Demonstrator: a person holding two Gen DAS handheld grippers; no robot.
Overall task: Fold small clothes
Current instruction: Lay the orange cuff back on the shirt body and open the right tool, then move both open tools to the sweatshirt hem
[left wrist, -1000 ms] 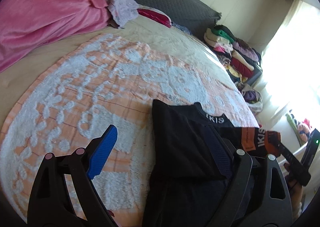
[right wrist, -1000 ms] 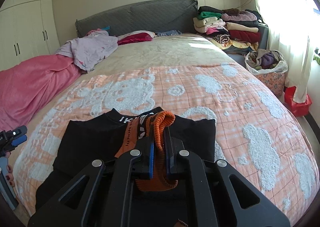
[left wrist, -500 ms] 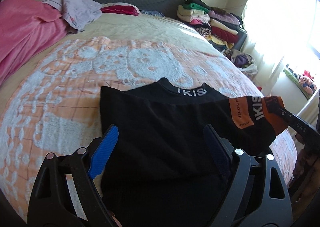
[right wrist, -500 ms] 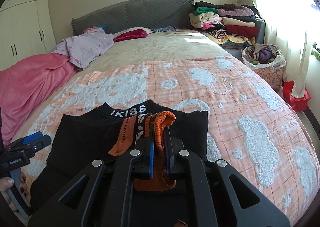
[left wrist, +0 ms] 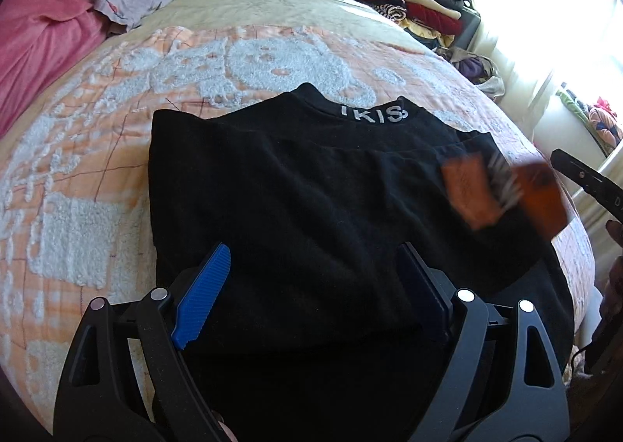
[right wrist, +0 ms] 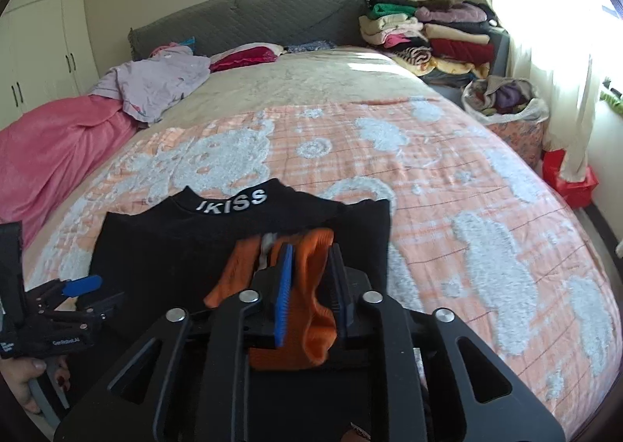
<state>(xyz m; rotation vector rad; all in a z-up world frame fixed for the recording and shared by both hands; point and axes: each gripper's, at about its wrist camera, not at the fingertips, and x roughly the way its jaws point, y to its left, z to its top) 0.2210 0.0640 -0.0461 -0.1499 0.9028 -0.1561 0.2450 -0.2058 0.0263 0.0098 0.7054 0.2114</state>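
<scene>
A small black top (left wrist: 296,200) with white collar lettering lies flat on the orange and white blanket (left wrist: 97,169). It also shows in the right wrist view (right wrist: 175,247). My left gripper (left wrist: 315,286) is open, just above the top's lower part, holding nothing. It also shows in the right wrist view (right wrist: 83,292) at the top's left edge. My right gripper (right wrist: 311,282) has its jaws slightly apart, around the orange sleeve cuff (right wrist: 315,309) at the top's right side. The cuff looks blurred in the left wrist view (left wrist: 506,193).
A pink blanket (right wrist: 50,154) and a lilac garment (right wrist: 155,80) lie at the bed's left. Folded clothes (right wrist: 428,33) are stacked at the far right, above a bag of clothes (right wrist: 506,99). A red box (right wrist: 572,181) stands on the floor.
My left gripper has swung right and now sits over the black top. My right gripper's jaws have loosened slightly around the orange cuff, which has moved.
</scene>
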